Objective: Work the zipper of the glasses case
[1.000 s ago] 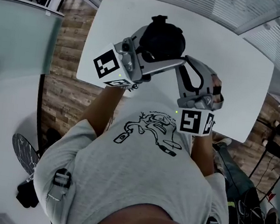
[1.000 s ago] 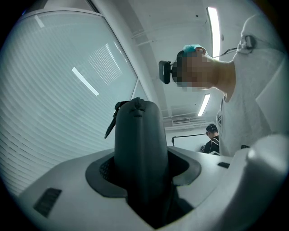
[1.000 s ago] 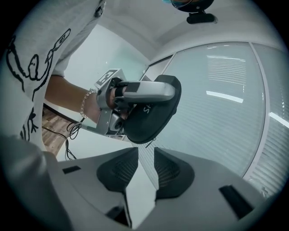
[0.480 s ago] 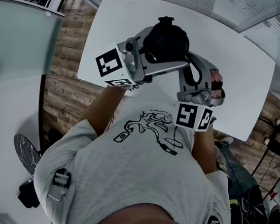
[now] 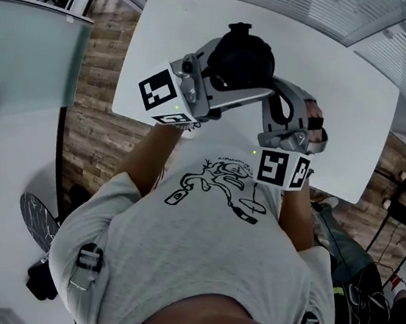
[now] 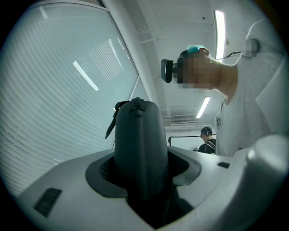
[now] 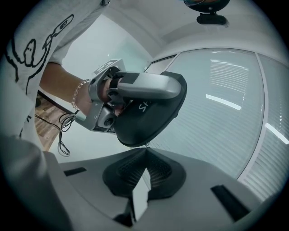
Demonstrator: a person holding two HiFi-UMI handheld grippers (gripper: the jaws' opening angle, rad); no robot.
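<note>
A black glasses case (image 5: pixel 241 55) is held up above the white table (image 5: pixel 332 85). My left gripper (image 5: pixel 235 89) is shut on it, and in the left gripper view the case (image 6: pixel 137 149) stands upright between the jaws. A thin dark zipper pull (image 6: pixel 112 124) sticks out near its top. My right gripper (image 5: pixel 272 98) has just been closing and is now shut. In the right gripper view its tips (image 7: pixel 146 148) meet right under the case's (image 7: pixel 144 122) lower rim, where a tiny glint shows. I cannot tell whether anything is pinched there.
The table's near edge (image 5: pixel 192 130) runs just in front of the person's body. Wood flooring (image 5: pixel 100 70) lies to its left. Window blinds (image 7: pixel 226 99) fill the background behind the case. Another person (image 6: pixel 207 142) stands far off.
The case and both grippers have shifted slightly up and to the right since the earliest frame. The right gripper has drawn in against the case's near side.
</note>
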